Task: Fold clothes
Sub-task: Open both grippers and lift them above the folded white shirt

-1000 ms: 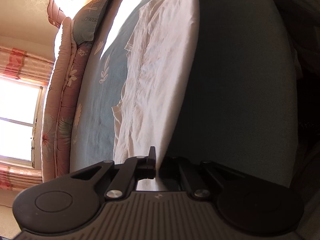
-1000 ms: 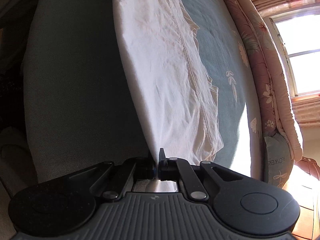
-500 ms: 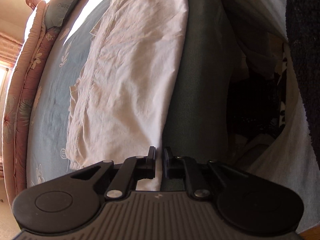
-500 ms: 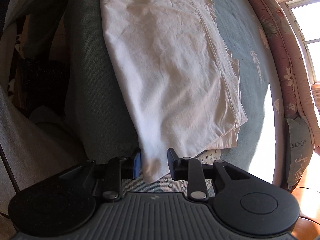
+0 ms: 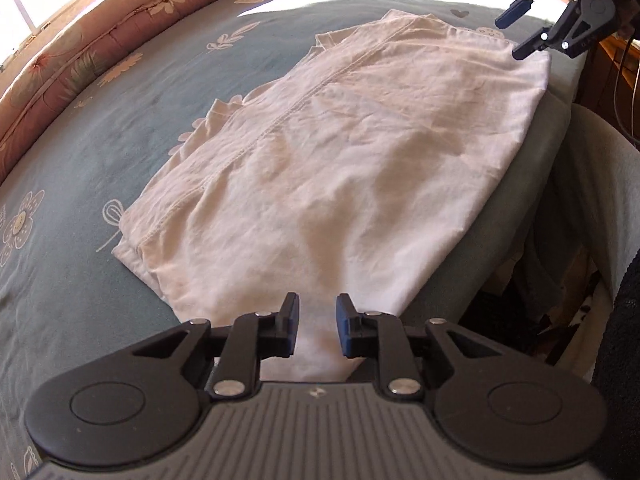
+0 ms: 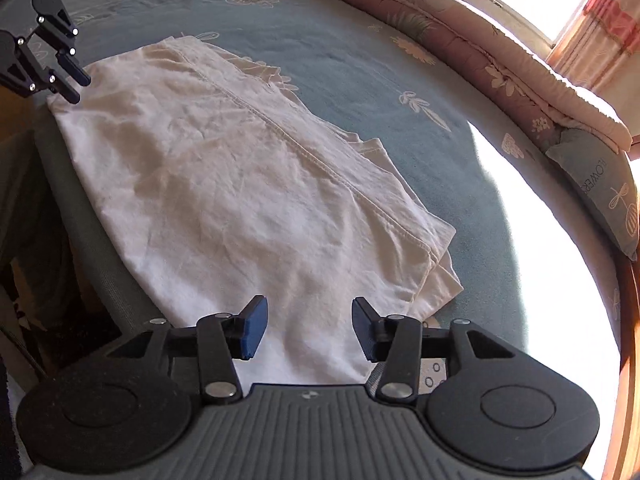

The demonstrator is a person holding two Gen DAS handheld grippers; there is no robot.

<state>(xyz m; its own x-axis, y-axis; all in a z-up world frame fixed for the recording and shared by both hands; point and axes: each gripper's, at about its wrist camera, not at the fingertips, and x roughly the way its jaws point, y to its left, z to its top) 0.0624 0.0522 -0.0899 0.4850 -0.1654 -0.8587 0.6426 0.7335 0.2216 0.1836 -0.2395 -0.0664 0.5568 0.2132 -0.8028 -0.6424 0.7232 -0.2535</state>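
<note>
reading "flowers" on the pillow [image 6: 600,184]; my left claw [image 5: 316,324] and right claw [image 6: 306,328] have just been opening, both released above the folded white shirt [image 5: 360,152].

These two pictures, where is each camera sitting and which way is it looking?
Left wrist view: sits on the left gripper, looking down along its open fingers across the white garment on the bed; the right gripper shows at top right.
Right wrist view: sits on the right gripper, looking down over the same garment from its opposite end; the left gripper shows at top left.
Shared: garment, bed, pink quilt, and each other's gripper. Both jaws have just been opening, over the cloth.
</note>
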